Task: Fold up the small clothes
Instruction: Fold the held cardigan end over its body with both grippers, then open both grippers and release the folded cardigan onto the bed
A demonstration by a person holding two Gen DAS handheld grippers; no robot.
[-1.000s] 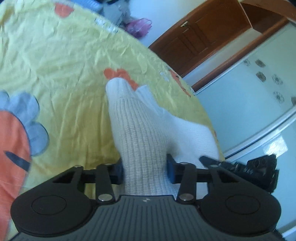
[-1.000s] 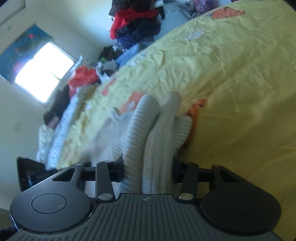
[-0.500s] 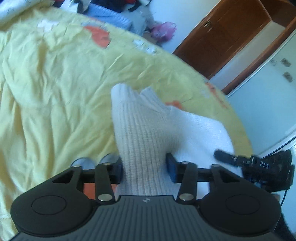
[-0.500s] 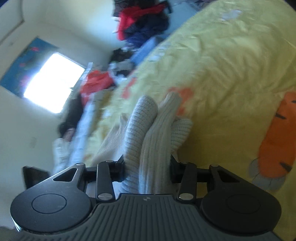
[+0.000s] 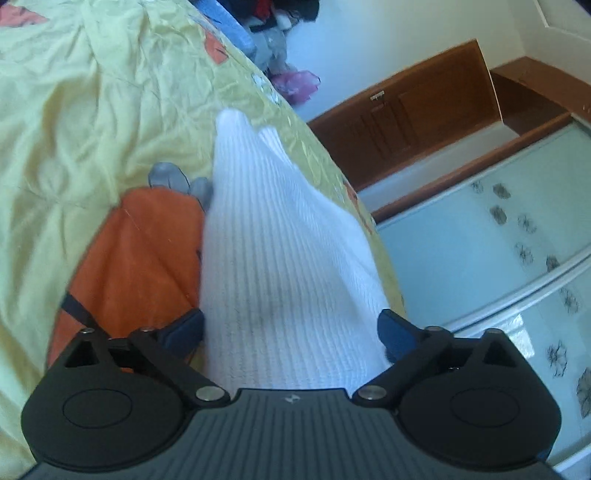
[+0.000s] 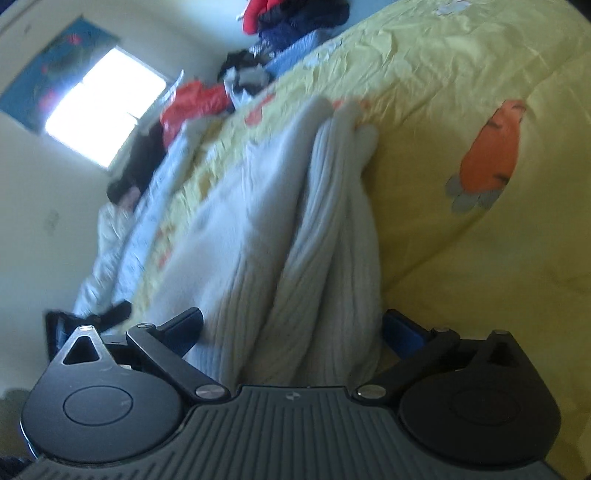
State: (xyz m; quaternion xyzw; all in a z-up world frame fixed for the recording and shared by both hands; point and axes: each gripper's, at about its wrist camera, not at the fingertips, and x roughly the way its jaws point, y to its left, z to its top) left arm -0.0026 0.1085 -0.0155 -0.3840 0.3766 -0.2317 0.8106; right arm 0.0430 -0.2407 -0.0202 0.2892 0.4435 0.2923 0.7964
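A white ribbed knit garment (image 5: 280,258) lies on a yellow bedsheet with orange carrot prints (image 5: 74,122). My left gripper (image 5: 291,328) is open, its jaws wide apart on either side of the cloth. In the right wrist view the same garment (image 6: 295,236) shows bunched in folds on the sheet (image 6: 461,92). My right gripper (image 6: 291,325) is open too, its jaws spread with the folds lying between them.
The bed's edge runs close on the right in the left wrist view, with a brown wooden door (image 5: 424,110) and a glass wardrobe front (image 5: 498,240) beyond. Piles of clothes (image 6: 295,22) lie at the far end of the bed, near a bright window (image 6: 103,107).
Both grippers were shut on the garment and have opened wide. The garment now lies spread lower on the sheet, and both views have swung across the bed.
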